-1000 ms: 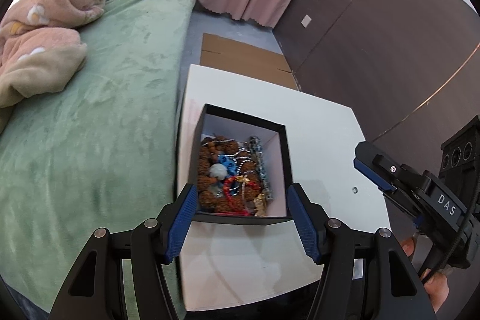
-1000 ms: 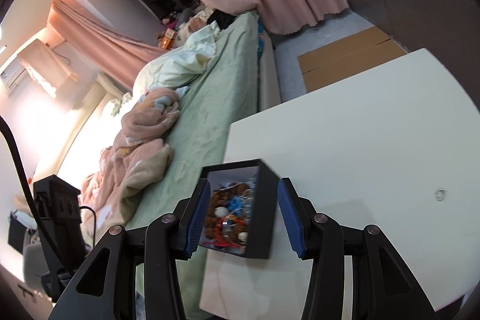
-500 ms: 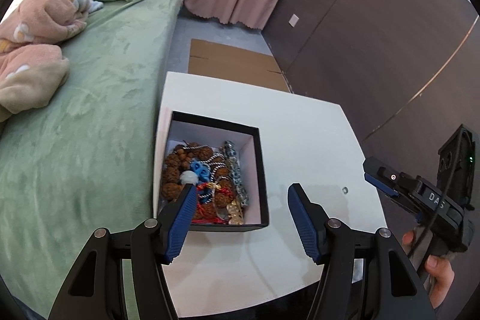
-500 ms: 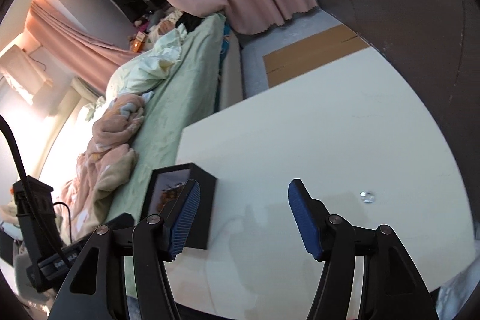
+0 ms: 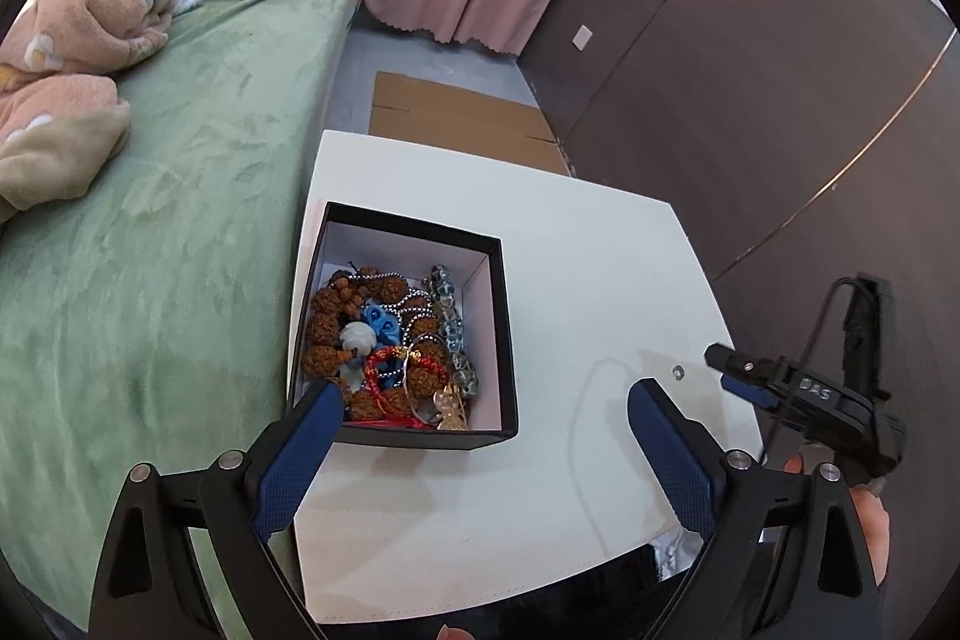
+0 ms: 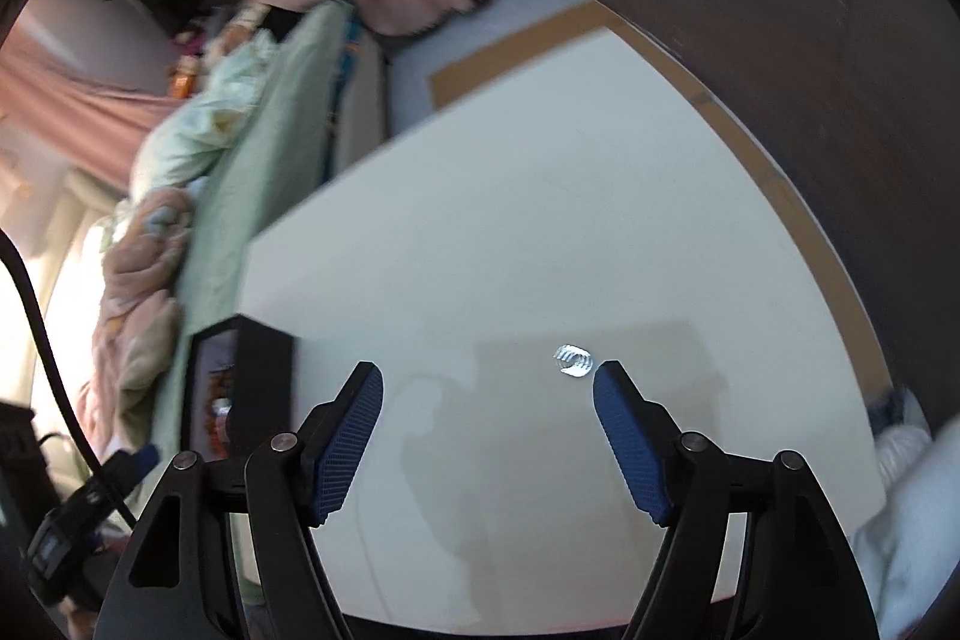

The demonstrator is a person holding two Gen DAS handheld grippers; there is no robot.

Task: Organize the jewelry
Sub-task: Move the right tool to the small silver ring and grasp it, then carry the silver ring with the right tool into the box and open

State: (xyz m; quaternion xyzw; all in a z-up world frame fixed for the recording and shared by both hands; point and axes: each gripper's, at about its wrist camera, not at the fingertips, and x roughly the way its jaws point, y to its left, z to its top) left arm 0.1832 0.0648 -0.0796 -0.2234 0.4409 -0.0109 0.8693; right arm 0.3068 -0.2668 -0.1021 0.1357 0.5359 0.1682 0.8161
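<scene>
From my left wrist: my left claw (image 5: 483, 415) is spreading wide with nothing between its jaws, hovering at the near wall of the black open-topped jewelry box (image 5: 507, 334), which sits hard against the white tabletop's (image 5: 600, 280) bed-side edge; a nudge could tip it off.

From my right wrist: my right claw (image 6: 486, 394) is opening, empty, near the small silver ring (image 6: 573, 361). It's tiny and flat, so pads may skid it away. Bare table all around.

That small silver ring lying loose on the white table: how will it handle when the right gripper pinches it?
The silver ring looks tiny, flat and shiny, so it will probably skid on the smooth white table. The right gripper, jaws opening, dwarfs it; it may slip out.
</scene>
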